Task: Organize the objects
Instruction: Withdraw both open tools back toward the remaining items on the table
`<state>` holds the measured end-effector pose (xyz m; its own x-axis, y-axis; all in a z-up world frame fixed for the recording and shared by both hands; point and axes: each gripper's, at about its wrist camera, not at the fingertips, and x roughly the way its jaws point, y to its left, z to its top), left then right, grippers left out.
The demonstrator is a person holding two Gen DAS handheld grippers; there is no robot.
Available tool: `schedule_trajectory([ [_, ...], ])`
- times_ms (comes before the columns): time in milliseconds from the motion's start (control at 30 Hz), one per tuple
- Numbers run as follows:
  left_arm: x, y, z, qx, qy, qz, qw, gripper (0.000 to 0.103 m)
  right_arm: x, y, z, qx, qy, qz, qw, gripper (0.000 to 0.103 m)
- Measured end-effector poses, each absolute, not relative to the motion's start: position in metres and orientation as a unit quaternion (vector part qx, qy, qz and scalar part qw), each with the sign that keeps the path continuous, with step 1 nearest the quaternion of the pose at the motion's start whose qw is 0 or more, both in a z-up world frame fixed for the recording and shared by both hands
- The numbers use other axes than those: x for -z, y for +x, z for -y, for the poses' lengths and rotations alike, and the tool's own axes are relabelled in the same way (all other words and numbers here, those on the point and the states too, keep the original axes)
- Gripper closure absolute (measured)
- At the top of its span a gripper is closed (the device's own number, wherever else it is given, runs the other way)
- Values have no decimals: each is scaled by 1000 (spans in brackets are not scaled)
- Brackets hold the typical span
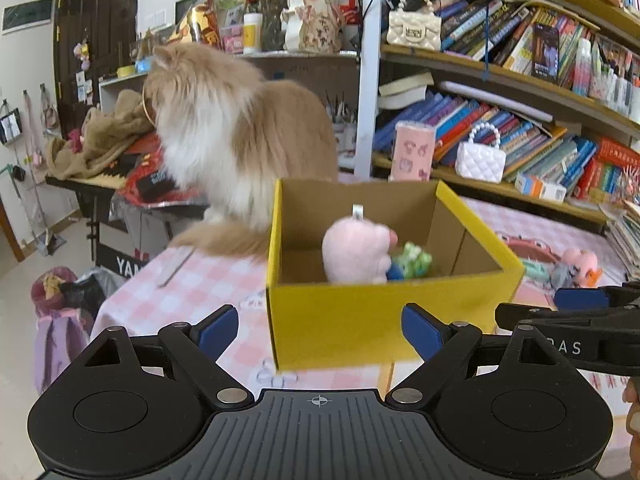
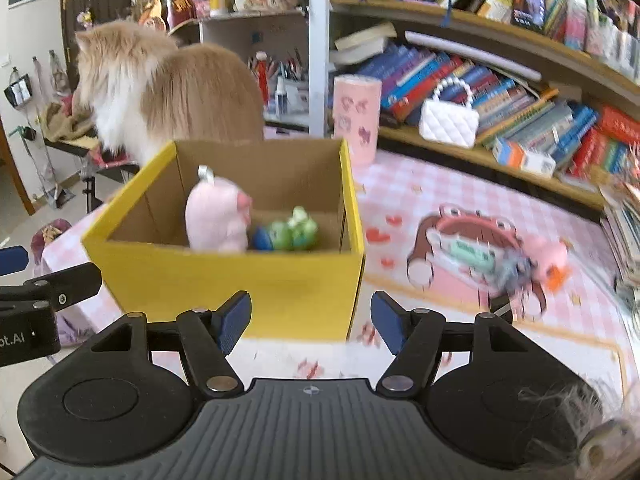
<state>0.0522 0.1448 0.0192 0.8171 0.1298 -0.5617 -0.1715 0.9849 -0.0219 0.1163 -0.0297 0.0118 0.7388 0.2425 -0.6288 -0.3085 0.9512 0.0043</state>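
fluffy ginger-and-white cat on the table edge, crowded bookshelves, white quilted handbag beyond

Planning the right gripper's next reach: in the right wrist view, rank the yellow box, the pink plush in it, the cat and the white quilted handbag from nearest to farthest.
1. yellow box, directly ahead of the right gripper.
2. pink plush, inside the box, left part.
3. cat, behind the box, left.
4. white quilted handbag, on the shelf, back right; close to the cat's depth, uncertain.

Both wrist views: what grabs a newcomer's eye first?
A big fluffy cat sits on the table's far edge, back turned, right behind the yellow box. Inside the open box, a pink plush stands beside a green toy. Right of the box, more small toys lie on the pink checked tablecloth.
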Motion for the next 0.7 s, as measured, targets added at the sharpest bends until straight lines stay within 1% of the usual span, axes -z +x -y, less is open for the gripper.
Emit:
schedule_trajectory([
  [167,-12,34,-141,-67,-35,-309,948,12,-6,93,28,-142,-50,-340,928,34],
  [533,1,7,-132,-44,-36,-340,939,12,6,54,41,-118,-43,-357,926,34],
  [700,6,-1,-121,-19,-29,-351,936,12,12,36,53,-97,-36,-366,925,32],
])
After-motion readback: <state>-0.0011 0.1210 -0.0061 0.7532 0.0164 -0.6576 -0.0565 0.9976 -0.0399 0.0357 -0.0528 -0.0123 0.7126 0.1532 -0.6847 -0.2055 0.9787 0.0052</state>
